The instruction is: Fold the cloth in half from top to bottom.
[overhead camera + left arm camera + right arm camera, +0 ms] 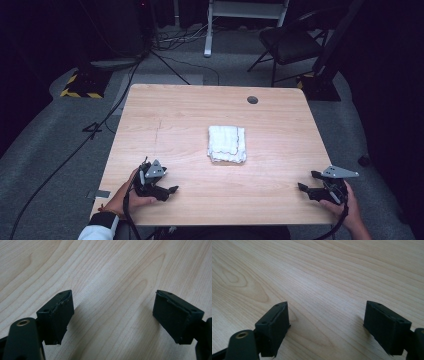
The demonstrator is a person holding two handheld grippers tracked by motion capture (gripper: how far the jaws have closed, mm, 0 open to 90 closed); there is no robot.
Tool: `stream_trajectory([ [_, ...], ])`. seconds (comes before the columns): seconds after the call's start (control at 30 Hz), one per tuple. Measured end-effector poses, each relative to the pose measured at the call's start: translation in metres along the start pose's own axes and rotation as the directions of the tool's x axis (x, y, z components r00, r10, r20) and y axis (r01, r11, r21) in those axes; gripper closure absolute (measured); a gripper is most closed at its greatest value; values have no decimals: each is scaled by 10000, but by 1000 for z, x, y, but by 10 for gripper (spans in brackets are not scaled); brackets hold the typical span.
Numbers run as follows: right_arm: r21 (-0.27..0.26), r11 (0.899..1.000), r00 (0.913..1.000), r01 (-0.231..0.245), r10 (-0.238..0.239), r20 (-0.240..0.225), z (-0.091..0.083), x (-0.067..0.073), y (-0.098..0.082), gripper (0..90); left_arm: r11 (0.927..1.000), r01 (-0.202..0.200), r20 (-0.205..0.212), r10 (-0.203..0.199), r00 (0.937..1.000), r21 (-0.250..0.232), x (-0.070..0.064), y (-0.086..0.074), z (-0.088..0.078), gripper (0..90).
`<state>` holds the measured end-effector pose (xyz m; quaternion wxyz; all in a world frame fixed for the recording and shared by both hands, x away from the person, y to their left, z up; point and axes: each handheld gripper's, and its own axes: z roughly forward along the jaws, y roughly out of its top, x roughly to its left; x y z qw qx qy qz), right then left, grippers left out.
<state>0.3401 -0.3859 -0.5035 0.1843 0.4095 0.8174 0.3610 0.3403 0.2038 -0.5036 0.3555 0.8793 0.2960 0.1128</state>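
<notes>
A folded white cloth (227, 144) lies flat near the middle of the wooden table (190, 115). My left gripper (170, 186) rests low at the table's front left, a hand's length from the cloth, and points right. In the left gripper view its jaws (113, 317) stand wide apart over bare wood, nothing between them. My right gripper (306, 186) sits at the front right corner and points left toward the table's middle. Its jaws (325, 327) are likewise open with only wood grain between them.
A round cable hole (252, 100) sits near the table's far edge. Beyond the table stand a dark folding chair (290, 42), a white frame leg (208, 30) and a stand base with yellow-black tape (82, 85). Cables (75, 150) run across the grey floor at the left.
</notes>
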Motion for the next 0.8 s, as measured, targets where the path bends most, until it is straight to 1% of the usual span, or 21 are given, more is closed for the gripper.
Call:
stream_trajectory([
  [0.8,-9,10000,10000,26,-26,-16,0,0,0,204,9999,171,-118,-171,9998,-10,3,1,1,175],
])
